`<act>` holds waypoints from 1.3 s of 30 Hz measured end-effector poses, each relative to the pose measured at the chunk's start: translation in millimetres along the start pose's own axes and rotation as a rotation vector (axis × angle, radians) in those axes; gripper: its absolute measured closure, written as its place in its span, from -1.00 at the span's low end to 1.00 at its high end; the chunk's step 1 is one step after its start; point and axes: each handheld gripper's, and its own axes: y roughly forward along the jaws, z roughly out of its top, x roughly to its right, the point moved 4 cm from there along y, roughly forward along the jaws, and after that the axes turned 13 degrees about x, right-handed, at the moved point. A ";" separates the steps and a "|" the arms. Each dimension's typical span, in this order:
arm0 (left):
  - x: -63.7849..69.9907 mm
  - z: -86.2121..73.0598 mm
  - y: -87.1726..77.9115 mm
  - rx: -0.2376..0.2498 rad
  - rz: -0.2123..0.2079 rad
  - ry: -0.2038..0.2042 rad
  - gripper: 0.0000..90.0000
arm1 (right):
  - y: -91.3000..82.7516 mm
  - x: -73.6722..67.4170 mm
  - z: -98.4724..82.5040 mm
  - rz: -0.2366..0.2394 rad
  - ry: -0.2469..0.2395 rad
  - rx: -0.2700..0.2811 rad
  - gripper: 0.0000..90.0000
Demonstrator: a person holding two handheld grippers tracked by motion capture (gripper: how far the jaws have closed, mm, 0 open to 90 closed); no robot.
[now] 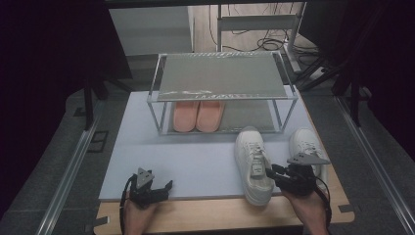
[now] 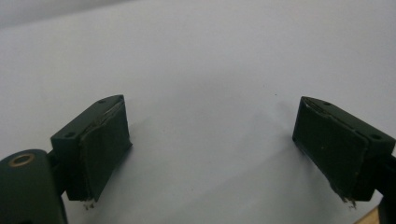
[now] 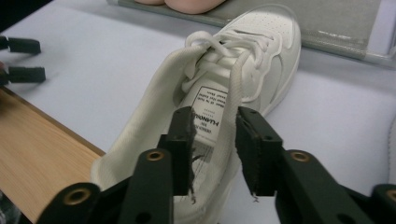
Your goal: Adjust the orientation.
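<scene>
You are holding the right claw just over the heel end of the nearer white sneaker, which is lying on the pale mat in front of the metal shoe rack, toe pointing toward the rack. In the right gripper view the jaws are standing partly apart, one on each side of the sneaker's raised tongue and its printed label; the pads are not pressing on it, and a slim gap is showing on both sides, so the claw is gripping nothing.

A second white sneaker is lying on the mat just to the right of the first one, also in front of the rack, and your right hand is coming in behind it. A pair of pink slippers is sitting on the lower shelf of the rack, toward its left end, behind and to the left of the nearer sneaker.

You are resting the left claw well to the left of the sneaker, at the near edge of the mat where the wooden bench is showing. In the left gripper view its jaws are standing wide apart over bare mat, with nothing between the pads.
</scene>
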 end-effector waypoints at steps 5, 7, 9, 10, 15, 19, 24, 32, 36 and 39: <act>0.0 0.0 0.0 0.001 0.000 -0.001 -0.76 | 8.0 4.2 2.5 -0.014 0.012 -0.013 0.34; 0.1 0.0 0.0 0.001 0.000 -0.001 -0.76 | 11.3 4.2 2.8 -0.022 0.012 -0.016 0.31; 0.1 0.0 0.1 0.002 -0.001 -0.002 -0.76 | 15.7 4.6 3.0 -0.037 0.007 -0.021 0.31; 0.1 0.0 0.1 0.002 -0.001 -0.002 -0.76 | 17.3 4.9 3.1 -0.042 0.008 -0.026 0.31; -0.1 0.0 -0.1 -0.001 0.000 0.001 -0.76 | 26.0 8.4 2.0 -0.065 0.013 -0.046 0.32; -0.1 0.0 0.0 0.001 -0.001 0.001 -0.76 | 30.1 10.5 2.0 -0.080 0.024 -0.049 0.37; -0.1 0.0 -0.1 -0.001 0.000 0.001 -0.76 | 33.8 12.2 2.1 -0.083 0.035 -0.047 0.45; -0.1 0.0 -0.1 -0.001 0.000 0.001 -0.76 | 34.7 13.1 3.0 -0.092 0.093 -0.056 0.63; -0.1 0.0 -0.1 -0.001 0.000 0.001 -0.76 | 34.8 14.5 3.6 -0.086 0.130 -0.060 0.69; -0.1 0.0 -0.1 -0.001 0.000 0.001 -0.76 | 34.5 15.4 3.7 -0.074 0.162 -0.055 0.72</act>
